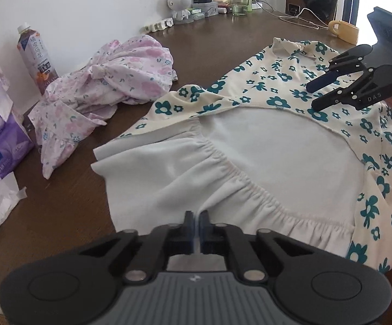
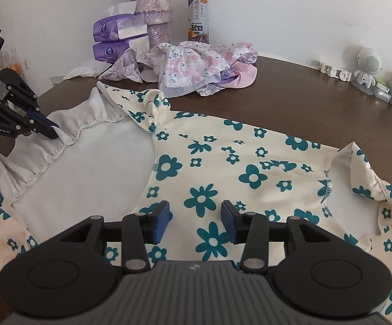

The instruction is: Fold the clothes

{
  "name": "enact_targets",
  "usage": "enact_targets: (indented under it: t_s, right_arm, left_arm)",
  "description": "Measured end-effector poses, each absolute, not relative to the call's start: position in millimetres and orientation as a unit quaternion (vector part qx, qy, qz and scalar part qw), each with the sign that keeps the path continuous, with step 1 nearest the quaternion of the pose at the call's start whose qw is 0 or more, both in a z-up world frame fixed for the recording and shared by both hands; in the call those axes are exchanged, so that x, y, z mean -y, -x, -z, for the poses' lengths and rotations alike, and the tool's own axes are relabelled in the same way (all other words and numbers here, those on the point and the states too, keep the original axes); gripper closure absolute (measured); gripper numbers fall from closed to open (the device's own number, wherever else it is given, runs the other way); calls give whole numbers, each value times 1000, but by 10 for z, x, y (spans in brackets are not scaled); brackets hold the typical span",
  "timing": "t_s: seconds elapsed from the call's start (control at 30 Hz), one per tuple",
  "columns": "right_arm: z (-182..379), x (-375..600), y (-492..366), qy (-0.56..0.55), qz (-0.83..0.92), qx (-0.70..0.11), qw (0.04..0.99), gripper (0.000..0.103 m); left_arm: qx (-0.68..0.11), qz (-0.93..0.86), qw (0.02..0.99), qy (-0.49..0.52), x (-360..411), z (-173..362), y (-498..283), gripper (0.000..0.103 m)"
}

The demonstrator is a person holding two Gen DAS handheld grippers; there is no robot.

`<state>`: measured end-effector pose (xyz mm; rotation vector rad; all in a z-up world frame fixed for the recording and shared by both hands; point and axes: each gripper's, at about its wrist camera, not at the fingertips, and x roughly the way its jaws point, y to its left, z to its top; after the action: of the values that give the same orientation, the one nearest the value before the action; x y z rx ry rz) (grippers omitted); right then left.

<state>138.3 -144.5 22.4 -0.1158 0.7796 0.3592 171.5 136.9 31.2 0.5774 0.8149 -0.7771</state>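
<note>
A cream dress (image 2: 223,162) printed with teal flowers lies spread on the brown table (image 2: 304,94), part of it turned over so its plain white inner side (image 1: 277,149) and a gathered white ruffle (image 1: 223,184) face up.

The left gripper (image 1: 196,223) sits at the ruffle's edge with its jaws drawn nearly together, only a thin slit between the blue pads. In the right wrist view its tip (image 2: 51,132) presses into the gathered white cloth; a fold seems caught between the pads, though the pinch itself is hard to make out.

The right gripper (image 2: 195,220) hangs over the printed part of the dress, jaws wide apart and holding nothing, flowers visible in the gap between its pads. From the left wrist view it (image 1: 320,92) points in over the flowered cloth near the collar (image 1: 285,46).

Beyond the dress, a crumpled pink floral garment (image 2: 196,67) lies in a heap on the table. Behind that heap, against the white wall, stand a tea bottle (image 2: 198,16), stacked purple tissue packs (image 2: 114,38) and a lilac vase (image 2: 152,8). Farther along the wall from the dress are a small white robot figure (image 2: 366,67) and, seen from the left wrist, a yellow mug (image 1: 344,31).
</note>
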Motion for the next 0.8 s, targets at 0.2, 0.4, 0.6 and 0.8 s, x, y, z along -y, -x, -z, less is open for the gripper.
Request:
enact_targets:
  t_s: [0.2, 0.4, 0.6, 0.8]
  right_arm:
    - [-213, 1451, -1406, 59, -180, -374, 908, 60]
    - [-209, 1481, -1373, 62, -175, -372, 910, 60]
    - [-213, 1498, -1374, 64, -176, -371, 910, 60]
    - [-222, 1527, -1407, 65, -174, -369, 911, 60]
  left_arm:
    - [-368, 340, 830, -246, -1401, -412, -1780, 88]
    - [-358, 323, 844, -237, -1390, -466, -1937, 62]
    - [-376, 355, 821, -244, -1356, -315, -2032, 81]
    - [-383, 374, 807, -249, -1334, -387, -1969, 99]
